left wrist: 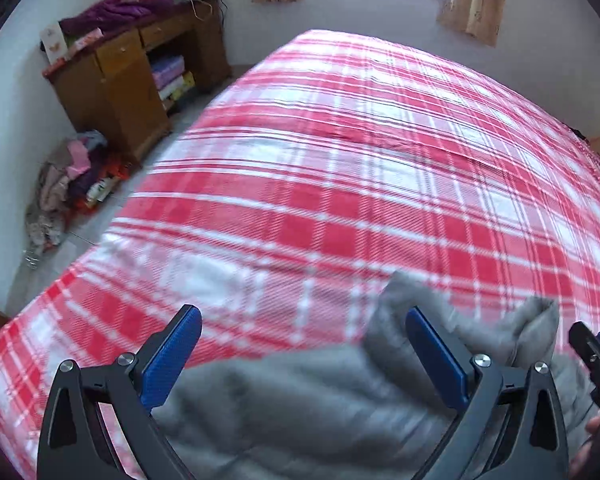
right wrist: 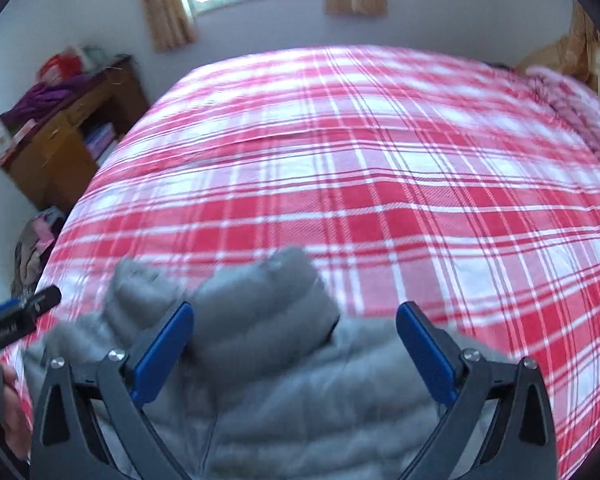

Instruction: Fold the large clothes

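Two tongs, left (left wrist: pixel 304 354) and right (right wrist: pixel 294 344), both spread apart and holding nothing, hover side by side above the grey jacket (right wrist: pixel 260 340) bunched at the bed's (right wrist: pixel 380 168) near edge, the right one more squarely over it.

No text can be read with certainty.

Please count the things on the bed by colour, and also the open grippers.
Grey puffy quilted jacket: 1
Red and white plaid bed cover: 1
Open left gripper and open right gripper, blue pads: 2
Total: 4
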Tool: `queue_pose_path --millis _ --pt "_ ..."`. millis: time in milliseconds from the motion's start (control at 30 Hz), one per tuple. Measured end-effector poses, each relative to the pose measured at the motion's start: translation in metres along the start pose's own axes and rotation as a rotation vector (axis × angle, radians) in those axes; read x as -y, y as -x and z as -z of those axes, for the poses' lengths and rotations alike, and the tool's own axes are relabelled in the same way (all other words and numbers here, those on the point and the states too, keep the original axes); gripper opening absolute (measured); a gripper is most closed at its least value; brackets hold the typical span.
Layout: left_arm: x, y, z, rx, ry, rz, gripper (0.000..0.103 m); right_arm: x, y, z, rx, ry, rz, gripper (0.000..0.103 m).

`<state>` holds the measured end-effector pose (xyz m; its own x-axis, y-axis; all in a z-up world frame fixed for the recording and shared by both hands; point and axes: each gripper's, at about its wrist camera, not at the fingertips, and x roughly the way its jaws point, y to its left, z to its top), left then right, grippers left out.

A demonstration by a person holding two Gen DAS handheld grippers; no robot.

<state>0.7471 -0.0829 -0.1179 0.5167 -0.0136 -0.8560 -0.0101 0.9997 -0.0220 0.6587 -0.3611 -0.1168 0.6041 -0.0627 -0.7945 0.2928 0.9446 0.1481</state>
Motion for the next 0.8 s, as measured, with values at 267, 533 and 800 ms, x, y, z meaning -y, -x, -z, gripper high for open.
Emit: queue_pose_path --millis 267,533,800 --pt "0.032 -0.050 -0.017 -0.069 -0.004 -0.001 0.102 0.011 -0.049 -0.025 -0.048 -0.030 -0.013 0.103" --pt "0.037 -0.032 -0.019 -0.006 0.008 0.071 0.102 0.016 -0.058 -0.018 -0.090 0.062 -0.013 0.103" --pt "0.051 -0.054 0.003 -0.055 -0.126 0.003 0.096 0.009 -0.056 -0.013 -0.098 0.121 0.004 0.103"
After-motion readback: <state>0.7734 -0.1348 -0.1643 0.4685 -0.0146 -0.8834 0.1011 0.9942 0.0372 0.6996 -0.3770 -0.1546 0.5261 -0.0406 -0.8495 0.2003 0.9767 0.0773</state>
